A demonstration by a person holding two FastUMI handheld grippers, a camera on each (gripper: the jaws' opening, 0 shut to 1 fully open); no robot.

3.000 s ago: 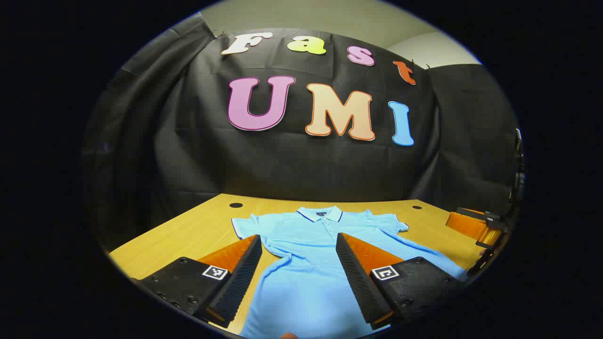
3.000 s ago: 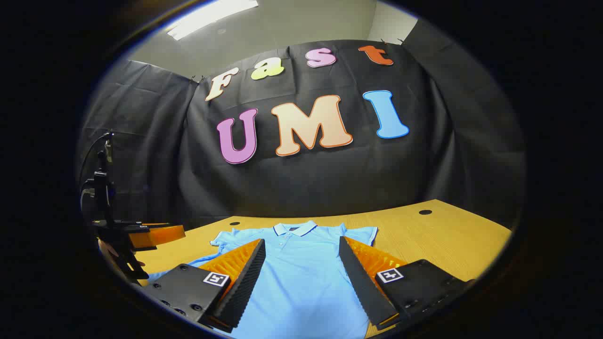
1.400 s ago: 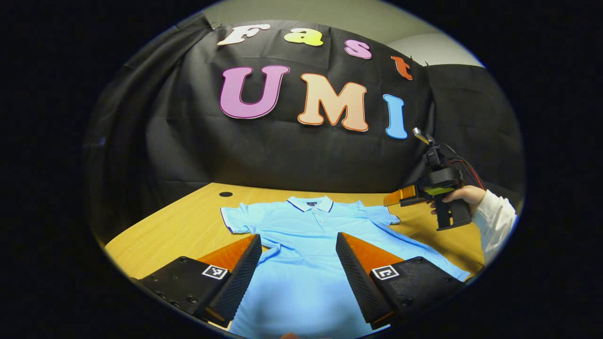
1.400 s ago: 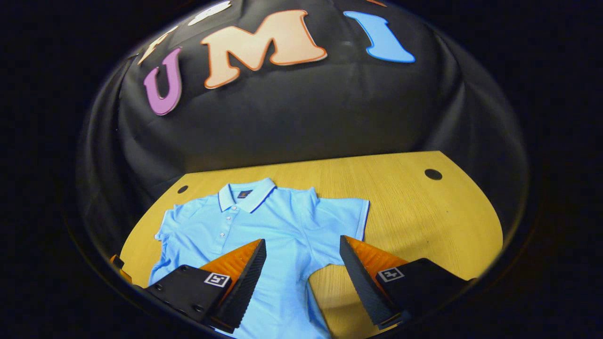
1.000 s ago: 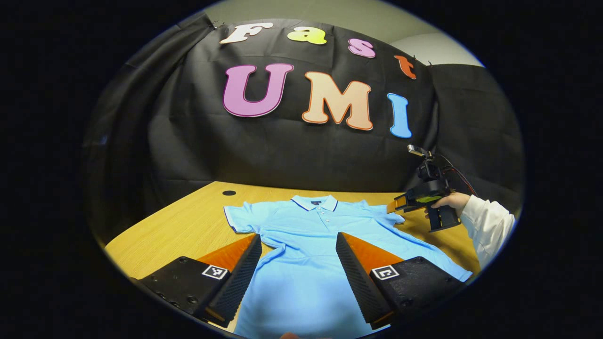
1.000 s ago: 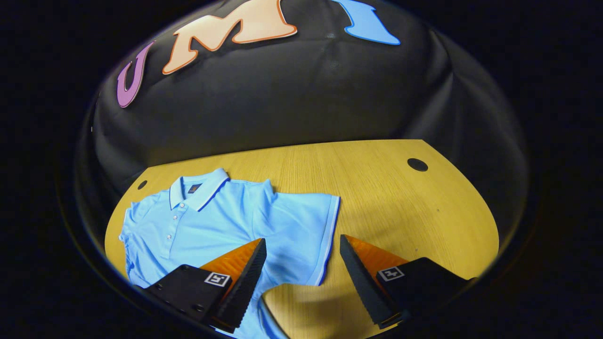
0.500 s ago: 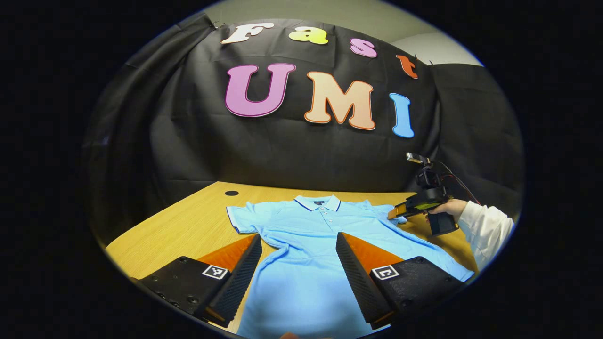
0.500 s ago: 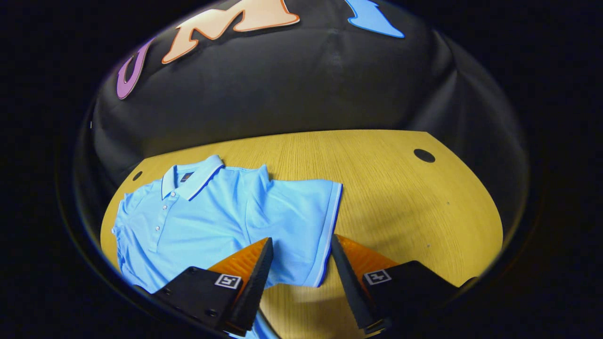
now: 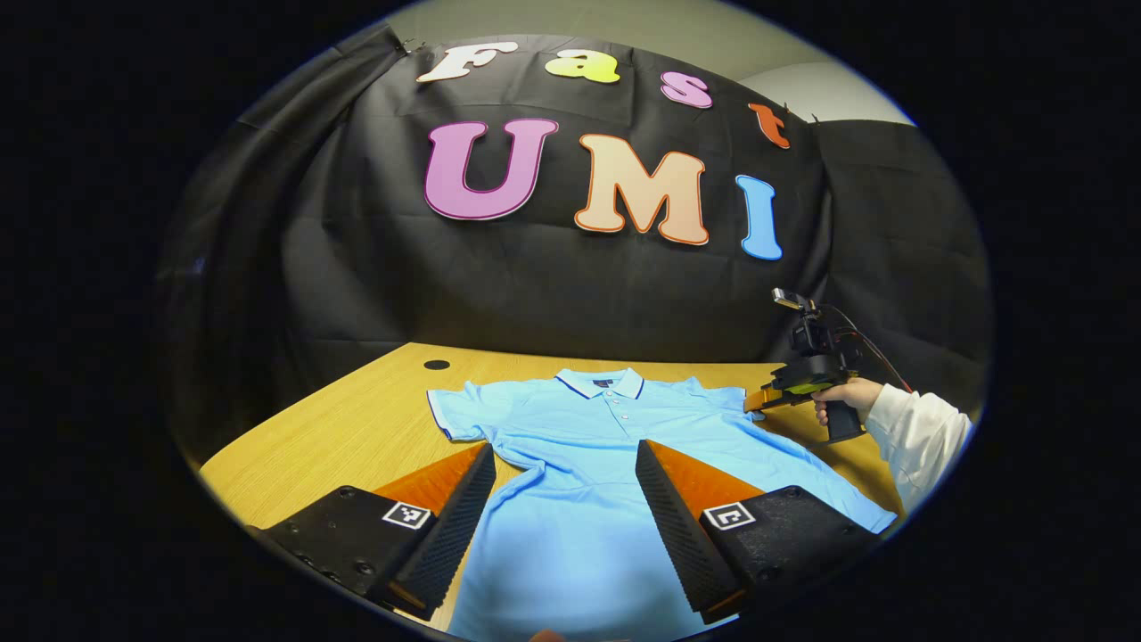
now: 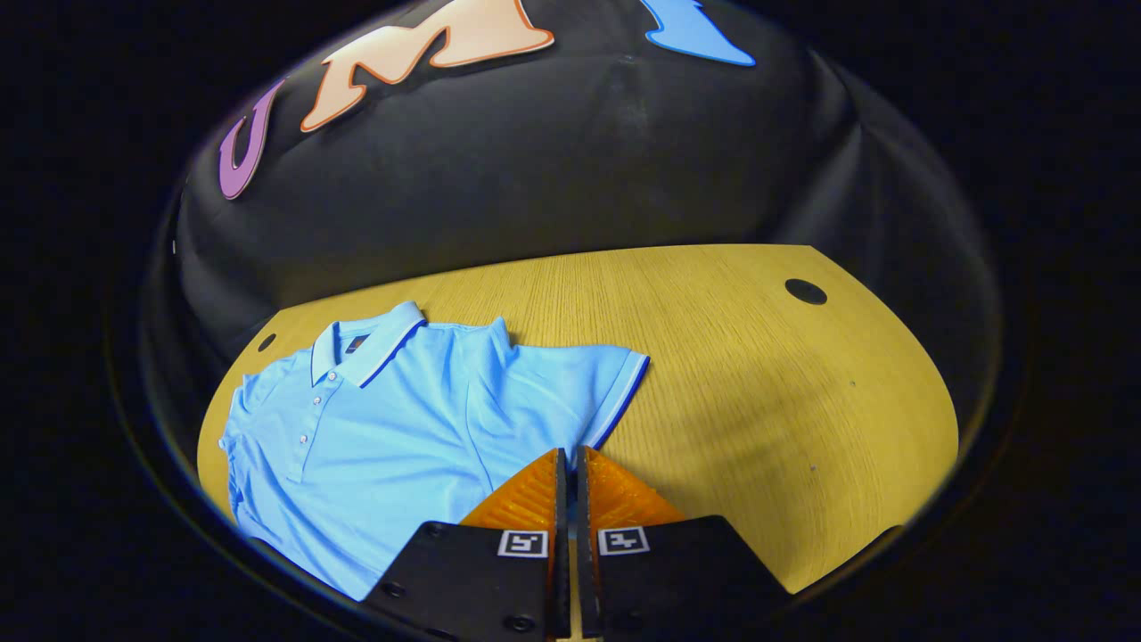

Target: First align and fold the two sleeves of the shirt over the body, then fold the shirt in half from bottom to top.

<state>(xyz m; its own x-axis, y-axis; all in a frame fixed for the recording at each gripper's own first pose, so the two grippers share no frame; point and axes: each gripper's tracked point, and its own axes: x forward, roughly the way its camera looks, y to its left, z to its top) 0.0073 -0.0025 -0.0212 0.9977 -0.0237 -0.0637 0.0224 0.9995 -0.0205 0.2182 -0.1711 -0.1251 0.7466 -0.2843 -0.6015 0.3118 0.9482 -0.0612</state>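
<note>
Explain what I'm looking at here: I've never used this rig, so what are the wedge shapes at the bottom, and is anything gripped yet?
Each picture comes from a camera riding on a handheld two-finger gripper; the wedges are that gripper's own fingers. In the left gripper view, the left gripper is open, above the blue polo shirt lying flat on the wooden table. Farther off, a hand holds the right gripper at the shirt's sleeve. In the right gripper view, its fingers are closed together at the sleeve edge, apparently pinching the hem. Nothing is folded yet.
</note>
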